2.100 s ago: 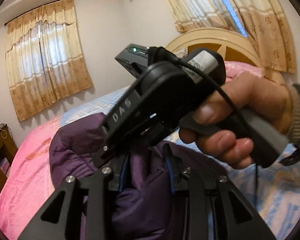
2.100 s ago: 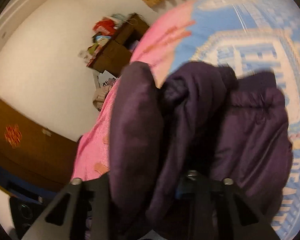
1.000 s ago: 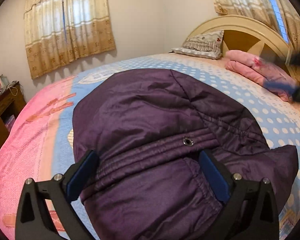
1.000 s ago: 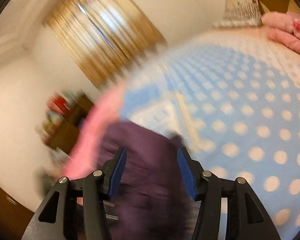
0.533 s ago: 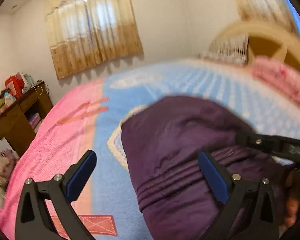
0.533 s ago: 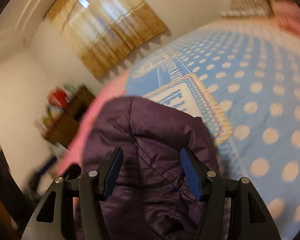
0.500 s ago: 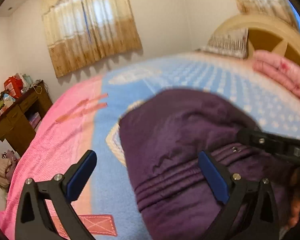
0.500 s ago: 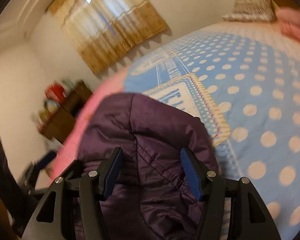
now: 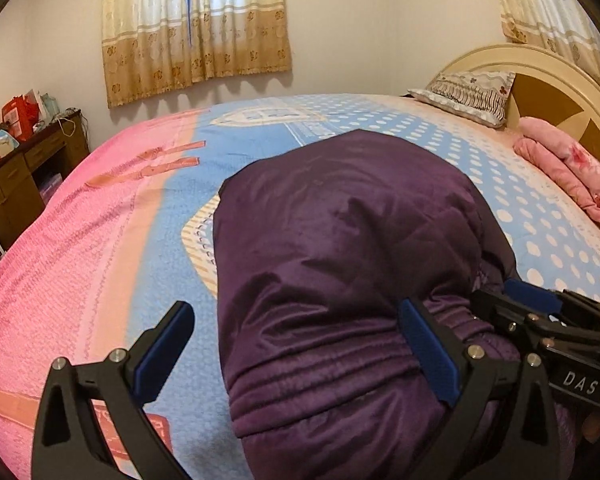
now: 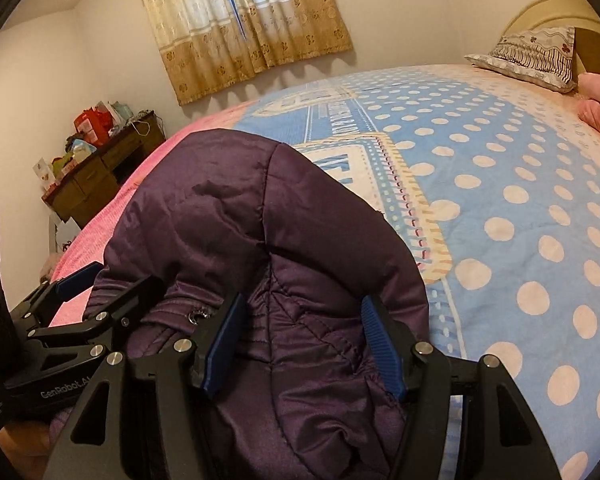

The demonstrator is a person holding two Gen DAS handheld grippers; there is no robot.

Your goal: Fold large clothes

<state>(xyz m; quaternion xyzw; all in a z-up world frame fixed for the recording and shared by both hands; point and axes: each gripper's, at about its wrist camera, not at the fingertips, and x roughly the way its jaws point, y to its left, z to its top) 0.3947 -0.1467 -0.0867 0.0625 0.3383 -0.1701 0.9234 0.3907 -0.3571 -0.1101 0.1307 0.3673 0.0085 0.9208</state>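
Note:
A purple padded jacket [image 9: 340, 248] lies folded in a thick bundle on the bed; it also shows in the right wrist view [image 10: 260, 232]. My left gripper [image 9: 296, 352] is open, its blue pads spread wide over the bundle's near left edge. My right gripper [image 10: 300, 340] is open, its pads straddling a ridge of the jacket's near right part without pinching it. Each gripper shows in the other's view, the right one [image 9: 540, 320] at the jacket's right side and the left one [image 10: 80, 312] at its left side.
The bed has a pink and blue polka-dot cover [image 9: 100, 240]. A patterned pillow [image 9: 468, 96] and a folded pink blanket [image 9: 568, 176] lie by the headboard [image 9: 540, 80]. A cluttered wooden desk [image 9: 24, 160] stands at the left wall. Curtains [image 9: 196, 28] hang behind.
Both grippers let go of the jacket about two seconds ago and it dropped into a folded bundle. Since then both have swung and now hover open over its near edge.

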